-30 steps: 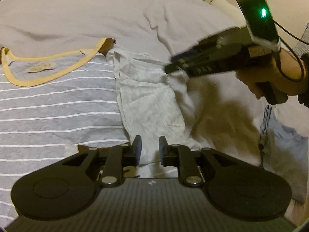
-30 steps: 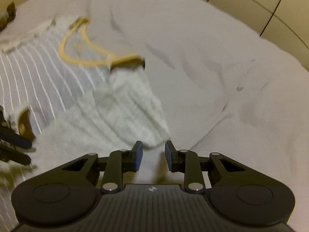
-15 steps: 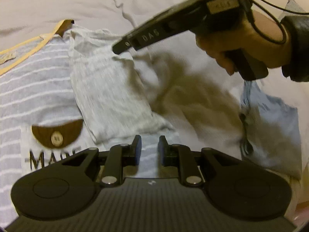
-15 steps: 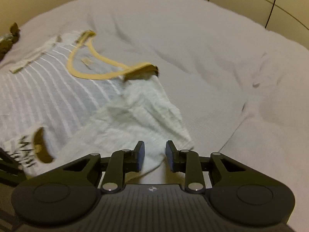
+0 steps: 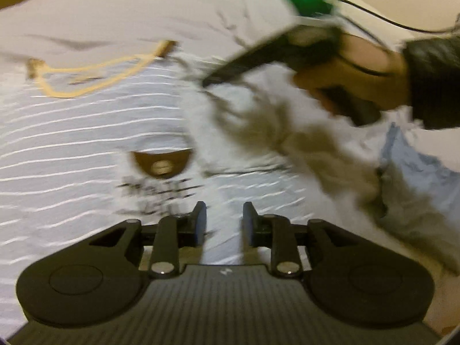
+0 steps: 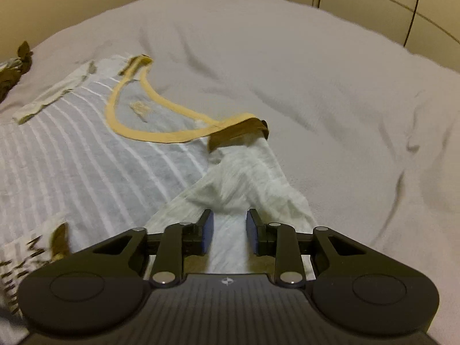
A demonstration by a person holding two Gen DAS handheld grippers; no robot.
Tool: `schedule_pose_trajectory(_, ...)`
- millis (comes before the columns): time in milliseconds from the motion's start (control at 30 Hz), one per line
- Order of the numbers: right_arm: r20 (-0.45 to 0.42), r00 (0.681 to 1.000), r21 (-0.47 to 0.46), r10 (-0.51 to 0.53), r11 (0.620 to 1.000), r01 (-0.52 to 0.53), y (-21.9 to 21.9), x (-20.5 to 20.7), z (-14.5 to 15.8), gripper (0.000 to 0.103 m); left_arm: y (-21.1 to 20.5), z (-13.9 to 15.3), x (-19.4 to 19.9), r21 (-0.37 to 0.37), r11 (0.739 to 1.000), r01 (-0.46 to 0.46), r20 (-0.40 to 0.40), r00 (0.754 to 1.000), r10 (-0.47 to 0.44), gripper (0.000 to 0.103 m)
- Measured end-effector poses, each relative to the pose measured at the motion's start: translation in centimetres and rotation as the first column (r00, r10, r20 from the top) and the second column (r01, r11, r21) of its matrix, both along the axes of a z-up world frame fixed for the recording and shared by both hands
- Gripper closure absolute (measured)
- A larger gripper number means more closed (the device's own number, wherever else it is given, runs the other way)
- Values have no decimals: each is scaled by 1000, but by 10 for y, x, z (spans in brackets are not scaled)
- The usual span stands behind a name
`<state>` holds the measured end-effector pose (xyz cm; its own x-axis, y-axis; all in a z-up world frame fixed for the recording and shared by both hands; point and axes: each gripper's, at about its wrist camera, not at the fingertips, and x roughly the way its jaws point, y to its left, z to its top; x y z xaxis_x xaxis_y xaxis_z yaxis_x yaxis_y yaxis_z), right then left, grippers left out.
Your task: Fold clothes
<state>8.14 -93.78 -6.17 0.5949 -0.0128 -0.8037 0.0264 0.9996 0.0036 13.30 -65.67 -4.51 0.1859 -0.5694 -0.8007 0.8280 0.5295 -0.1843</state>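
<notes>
The striped shirt [image 6: 86,155] lies flat on the bed [image 6: 316,86], its yellow neckline [image 6: 149,135] at the far end, and its pale sleeve [image 6: 244,178] is what my next move seems to turn on. From my right gripper [image 6: 228,230] the sleeve runs straight away, long axis from the near edge between my pads up to the brown shoulder seam. The cloth looks bunched between those part-spread jaws, but I cannot tell whether the pads truly press it. My left gripper [image 5: 224,221] hangs over the shirt's lower chest just this side of the brown print [image 5: 161,164]; its jaws are opening with nothing between them. My right hand is plainly the nearer to the sleeve. To the right of the sleeve there is bare bedding; to its left lies the shirt body, where I judge the sleeve should fold.
</notes>
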Motion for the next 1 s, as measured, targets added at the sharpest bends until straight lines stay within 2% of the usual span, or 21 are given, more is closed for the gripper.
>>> schedule_pose_trajectory(100,-2,1000,23,-4,1000,4,12,-27,9,69,27,7,1,59,997,-43,50,998,40,80)
schedule_pose_trajectory(200,-46,999,48,17,999,-14,32,-56,4,61,55,11,0,126,989,-78,85,994,67,77)
schedule_pose_trajectory(333,-113,993,40,39,999,-34,55,-88,-9,60,93,21,-3,177,976,-126,111,988,108,75)
schedule_pose_trajectory(433,-121,992,46,-23,999,29,62,-111,-5,60,124,32,-13,199,970,-139,132,985,113,68)
schedule_pose_trajectory(533,-106,990,51,-88,994,94,73,-141,16,60,154,39,-24,229,967,-110,150,986,76,65)
schedule_pose_trajectory(667,-84,986,103,-144,983,152,109,-178,42,60,188,31,-31,278,960,-41,129,992,5,65)
schedule_pose_trajectory(800,-140,976,128,-169,974,187,157,-199,30,60,232,15,-28,329,944,37,105,992,-75,64)
schedule_pose_trajectory(900,-193,962,136,-192,966,220,192,-215,17,60,281,14,-15,336,942,27,69,996,-53,63)
schedule_pose_trajectory(1000,-232,925,63,-302,944,324,210,-236,20,60,324,17,-14,371,928,41,63,996,-69,62)
